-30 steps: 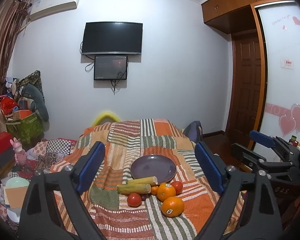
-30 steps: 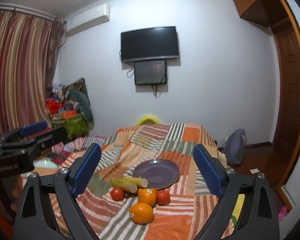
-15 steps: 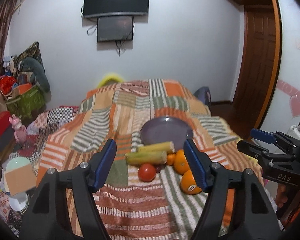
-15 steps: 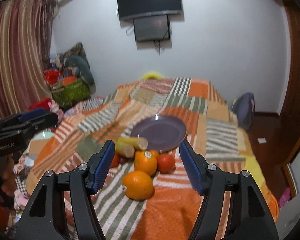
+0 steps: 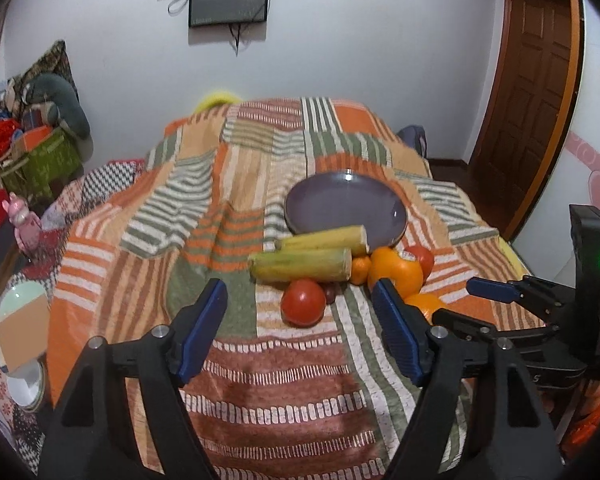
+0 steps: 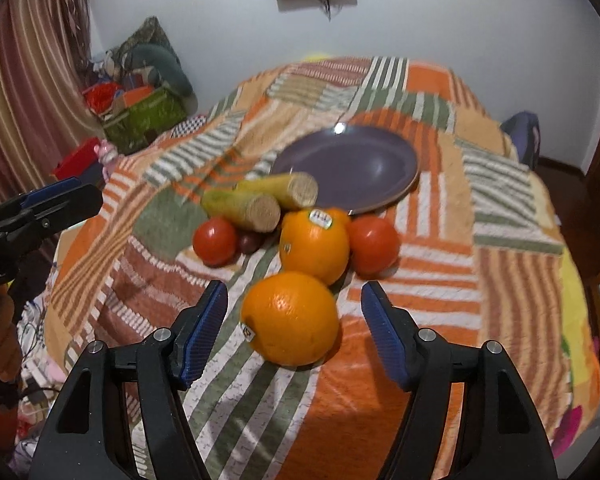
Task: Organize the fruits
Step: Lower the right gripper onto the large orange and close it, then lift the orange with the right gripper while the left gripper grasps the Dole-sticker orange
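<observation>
Orange (image 6: 290, 318), firm and round, sits low-centre between my right tongs (image 6: 294, 330), widening, empty; grip its middle.

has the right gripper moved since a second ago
Yes. The right gripper has come down and forward toward the fruit: the nearest orange now sits between its fingers, untouched, and the wall screen has slid to the top edge.
</observation>
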Demonstrator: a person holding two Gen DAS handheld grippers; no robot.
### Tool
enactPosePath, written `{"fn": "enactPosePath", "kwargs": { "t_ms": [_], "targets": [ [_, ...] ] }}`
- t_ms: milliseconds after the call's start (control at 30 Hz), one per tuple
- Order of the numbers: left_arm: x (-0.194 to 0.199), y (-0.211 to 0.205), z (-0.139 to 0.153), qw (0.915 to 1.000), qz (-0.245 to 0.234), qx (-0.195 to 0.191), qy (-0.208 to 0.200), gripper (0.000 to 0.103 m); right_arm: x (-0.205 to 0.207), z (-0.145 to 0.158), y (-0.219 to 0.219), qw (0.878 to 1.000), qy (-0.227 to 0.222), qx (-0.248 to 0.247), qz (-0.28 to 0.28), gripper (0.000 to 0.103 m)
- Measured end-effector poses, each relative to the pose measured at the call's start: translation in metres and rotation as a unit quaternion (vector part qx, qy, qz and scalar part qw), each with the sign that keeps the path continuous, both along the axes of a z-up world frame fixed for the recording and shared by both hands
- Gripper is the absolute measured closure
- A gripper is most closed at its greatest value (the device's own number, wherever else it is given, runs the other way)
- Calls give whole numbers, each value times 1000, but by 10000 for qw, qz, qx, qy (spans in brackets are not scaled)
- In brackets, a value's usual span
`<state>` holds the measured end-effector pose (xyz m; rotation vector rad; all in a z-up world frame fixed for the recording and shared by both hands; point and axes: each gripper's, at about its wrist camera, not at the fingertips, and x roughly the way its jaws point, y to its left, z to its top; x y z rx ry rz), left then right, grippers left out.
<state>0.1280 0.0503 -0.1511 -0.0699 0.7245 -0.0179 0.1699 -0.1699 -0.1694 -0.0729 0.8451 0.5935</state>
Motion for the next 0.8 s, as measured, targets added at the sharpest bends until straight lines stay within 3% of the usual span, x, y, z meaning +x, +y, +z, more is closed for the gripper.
{"fn": "enactPosePath", "kwargs": {
  "t_ms": [467, 800],
  "targets": [
    [26, -8, -42, 9974, -194, -175, 668, 26, 23, -41, 19, 9973, 617, -317, 224, 36],
    [44, -26, -47, 9947, -386, -333, 892, 22, 24, -23, -8, 9989, 463, -58, -48, 37]
  ]
}}
